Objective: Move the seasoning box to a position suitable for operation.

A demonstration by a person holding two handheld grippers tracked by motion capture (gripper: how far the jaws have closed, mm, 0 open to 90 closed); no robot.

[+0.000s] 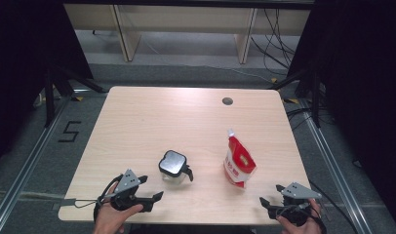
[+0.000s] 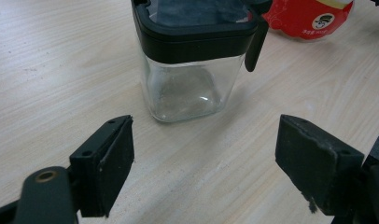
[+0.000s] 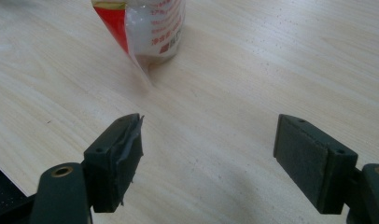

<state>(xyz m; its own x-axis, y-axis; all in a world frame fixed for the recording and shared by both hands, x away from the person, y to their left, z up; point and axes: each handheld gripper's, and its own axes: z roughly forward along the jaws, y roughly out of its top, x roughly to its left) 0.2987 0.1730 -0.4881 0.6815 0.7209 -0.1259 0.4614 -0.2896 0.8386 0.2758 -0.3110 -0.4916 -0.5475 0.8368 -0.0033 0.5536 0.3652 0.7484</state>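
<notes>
pale wood-grain counter [image 1: 137, 126] carries a small square clear-glass jar with a black lid [image 1: 173, 167] near the front middle and, to its right and apart from it, an upright red and white spouted refill pouch [image 1: 238, 163]. the left gripper [image 1: 146, 189] points at the jar, jaws wide and empty; the right gripper [image 1: 268, 202] faces the pouch, jaws also wide and empty. best to bring the left jaws level around the glass body below the lid, clear of the side flap, and take the pouch at mid-body so it doesn't tip.
</notes>
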